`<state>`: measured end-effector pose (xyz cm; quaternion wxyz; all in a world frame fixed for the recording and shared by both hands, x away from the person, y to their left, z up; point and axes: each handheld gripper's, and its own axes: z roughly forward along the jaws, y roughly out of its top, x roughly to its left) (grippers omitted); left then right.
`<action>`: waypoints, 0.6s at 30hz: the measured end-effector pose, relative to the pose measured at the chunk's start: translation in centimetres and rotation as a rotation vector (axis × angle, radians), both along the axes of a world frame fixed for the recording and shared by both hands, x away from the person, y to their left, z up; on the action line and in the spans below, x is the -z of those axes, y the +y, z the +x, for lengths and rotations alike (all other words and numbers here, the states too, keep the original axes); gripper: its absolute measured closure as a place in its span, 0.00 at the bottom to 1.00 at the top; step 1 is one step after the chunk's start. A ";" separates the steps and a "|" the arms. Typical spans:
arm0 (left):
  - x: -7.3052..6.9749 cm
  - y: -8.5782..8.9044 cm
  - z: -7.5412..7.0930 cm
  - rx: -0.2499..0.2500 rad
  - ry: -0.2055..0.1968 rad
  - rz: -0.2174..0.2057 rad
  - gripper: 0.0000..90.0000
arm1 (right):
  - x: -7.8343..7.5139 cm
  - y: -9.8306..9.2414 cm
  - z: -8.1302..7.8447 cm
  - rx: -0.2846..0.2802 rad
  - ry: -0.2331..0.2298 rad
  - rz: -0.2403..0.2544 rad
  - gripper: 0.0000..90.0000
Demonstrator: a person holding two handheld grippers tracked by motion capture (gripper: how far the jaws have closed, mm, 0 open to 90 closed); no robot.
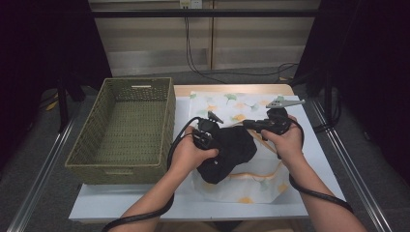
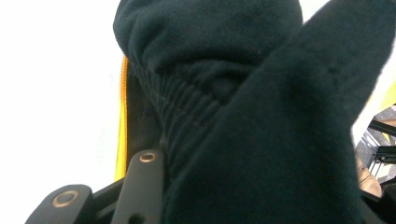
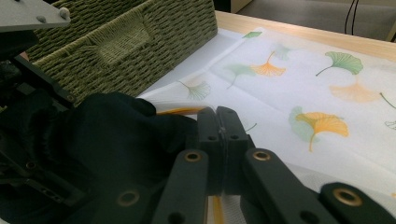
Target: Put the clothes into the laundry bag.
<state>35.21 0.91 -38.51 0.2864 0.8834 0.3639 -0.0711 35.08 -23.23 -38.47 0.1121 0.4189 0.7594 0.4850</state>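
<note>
A black garment (image 1: 232, 152) lies bunched on a white cloth (image 1: 227, 104) printed with green and orange leaves. My left gripper (image 1: 212, 140) sits at the garment's left side. In the left gripper view the dark knit fabric (image 2: 243, 116) lies over the jaws and presses against the one visible finger (image 2: 142, 186), so the grip is on the garment. My right gripper (image 1: 252, 124) rests at the garment's upper right edge. In the right gripper view its jaws (image 3: 222, 154) are pressed together beside the black fabric (image 3: 107, 135), above the cloth (image 3: 299, 79). I cannot make out anything between them.
A green woven basket (image 1: 167, 121) stands left of the cloth, close to my left hand, and it shows again at the top left of the right gripper view (image 3: 126, 42). The white tabletop (image 1: 145, 203) runs along the near edge. Metal rails flank the table.
</note>
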 end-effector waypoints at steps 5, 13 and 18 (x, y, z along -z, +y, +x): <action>0.3 -0.2 0.0 -0.006 0.004 -0.001 0.69 | 0.1 0.0 0.0 0.005 0.009 0.001 1.00; 0.7 -0.8 -0.2 0.000 0.014 -0.030 0.69 | 0.1 0.0 0.0 0.008 0.010 0.004 1.00; 1.0 -1.0 -0.1 -0.014 0.016 -0.025 0.69 | 0.1 0.1 0.0 0.002 0.007 0.002 1.00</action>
